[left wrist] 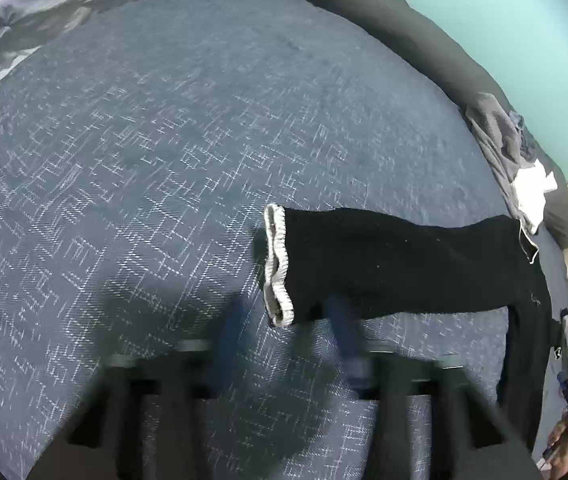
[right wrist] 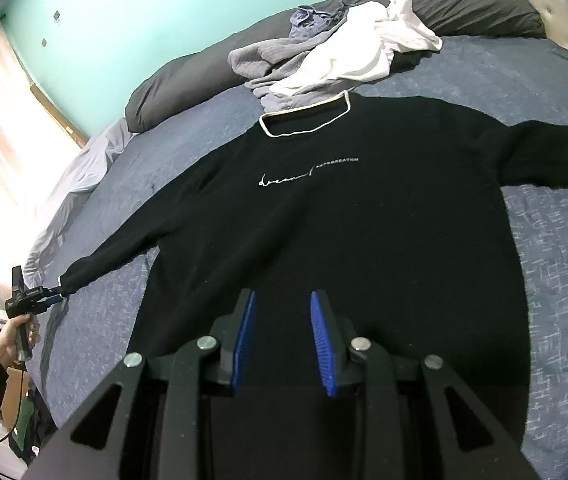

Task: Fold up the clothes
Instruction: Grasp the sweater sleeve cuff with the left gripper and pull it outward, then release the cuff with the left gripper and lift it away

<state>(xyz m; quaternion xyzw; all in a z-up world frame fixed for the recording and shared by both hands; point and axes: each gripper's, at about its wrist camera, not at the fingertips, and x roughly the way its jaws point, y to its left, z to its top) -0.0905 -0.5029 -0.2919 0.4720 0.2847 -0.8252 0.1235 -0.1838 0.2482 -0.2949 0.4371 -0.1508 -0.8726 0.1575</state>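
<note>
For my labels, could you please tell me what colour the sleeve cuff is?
Light grey ribbed cuff on the black knit sweater, shown best in the left wrist view.

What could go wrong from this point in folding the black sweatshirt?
1. The left tool sits at the sleeve cuff, open and blurred in its own view; closing now could catch the bedspread or miss the cuff.
2. The unfolded clothes pile touches the black sweatshirt at its collar, so a fold toward it may snag.
3. The right tool hovers open, leaving the hem unpinned.
</note>
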